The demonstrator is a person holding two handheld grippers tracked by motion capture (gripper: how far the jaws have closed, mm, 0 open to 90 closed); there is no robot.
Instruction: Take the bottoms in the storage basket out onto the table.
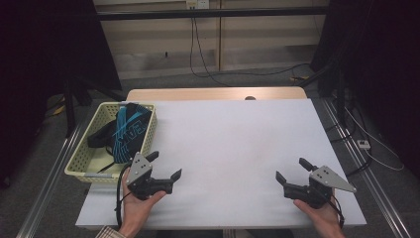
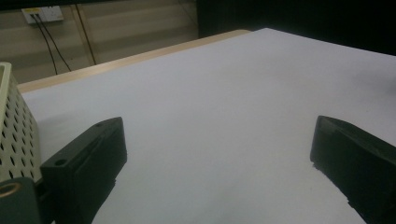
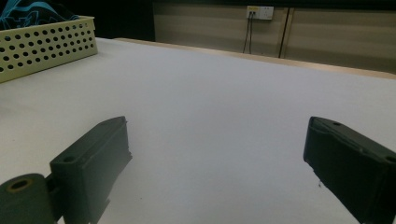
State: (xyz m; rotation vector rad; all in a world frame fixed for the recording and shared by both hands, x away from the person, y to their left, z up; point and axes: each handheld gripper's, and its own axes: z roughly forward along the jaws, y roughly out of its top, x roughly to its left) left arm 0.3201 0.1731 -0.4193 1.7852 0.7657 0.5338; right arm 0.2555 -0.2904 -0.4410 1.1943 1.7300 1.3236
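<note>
White sheeting covers the table, with dark curtains to either side and pale wall panels behind. At its left edge sits a pale yellow perforated plastic basket, and in it lies a black and blue patterned fabric bundle, draped against the far wall. Your left claw hovers just beside the basket's near right corner, jaws spread wide and holding nothing. To pick the bundle up cleanly, lift that claw over the rim first, then come down on the bunched middle of the fabric rather than a loose strap, so the basket does not drag along. Far to the right, well apart, your right claw also stands wide and empty above bare table; keep it ready to steady the basket.
</note>
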